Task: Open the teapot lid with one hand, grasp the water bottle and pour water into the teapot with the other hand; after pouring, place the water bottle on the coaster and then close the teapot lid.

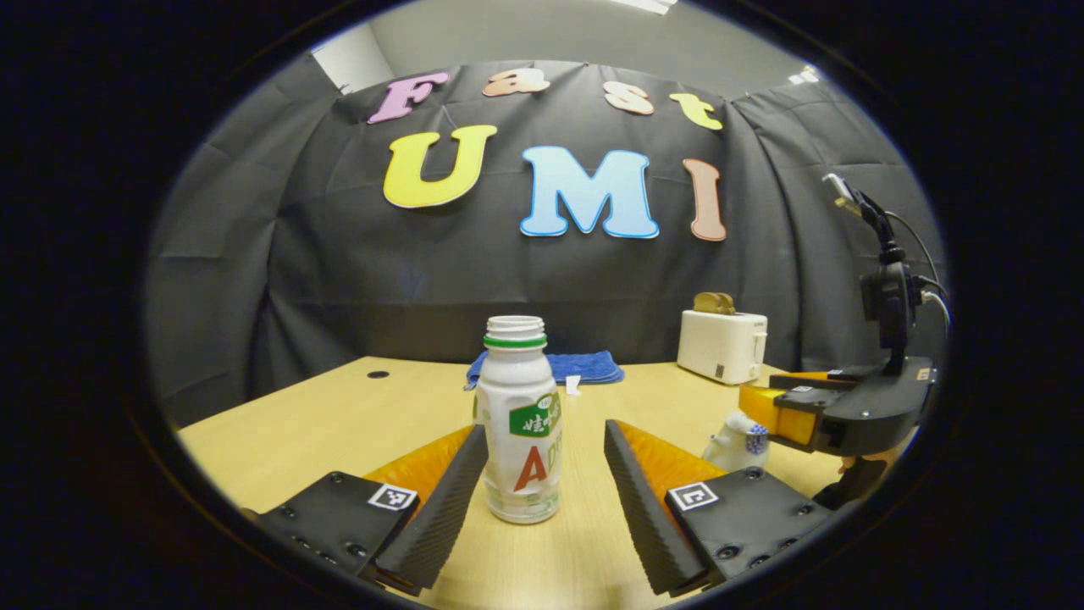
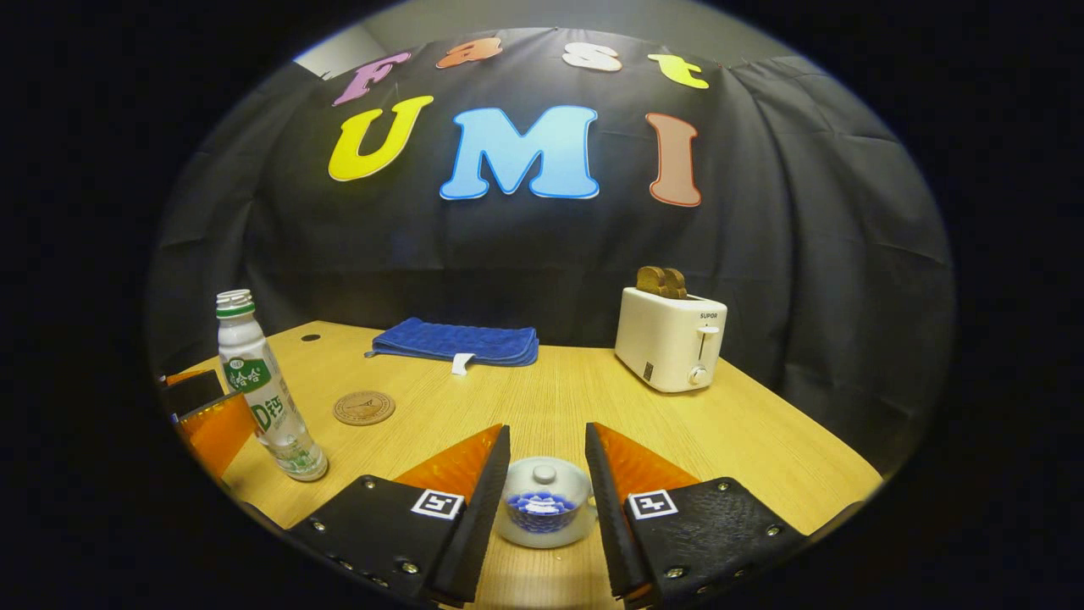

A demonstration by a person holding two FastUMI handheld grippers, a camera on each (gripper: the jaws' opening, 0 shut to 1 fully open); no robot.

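Note:
A white, uncapped water bottle (image 1: 518,419) with a green neck ring stands upright on the wooden table. It is between the fingers of my open left gripper (image 1: 546,432), close to the left finger with a gap on the right. The same bottle (image 2: 267,390) appears at the left of the right gripper view. The small white teapot (image 2: 542,500) with a blue pattern has its lid (image 2: 544,473) on. It sits low between the fingers of my open right gripper (image 2: 547,432). A round brown coaster (image 2: 364,407) lies behind the bottle.
A white toaster (image 2: 669,339) with bread in it stands at the back right, and a folded blue towel (image 2: 457,341) lies at the back centre. The right gripper (image 1: 838,407) partly hides the teapot (image 1: 737,440) in the left gripper view. The table (image 2: 762,440) ends at the right.

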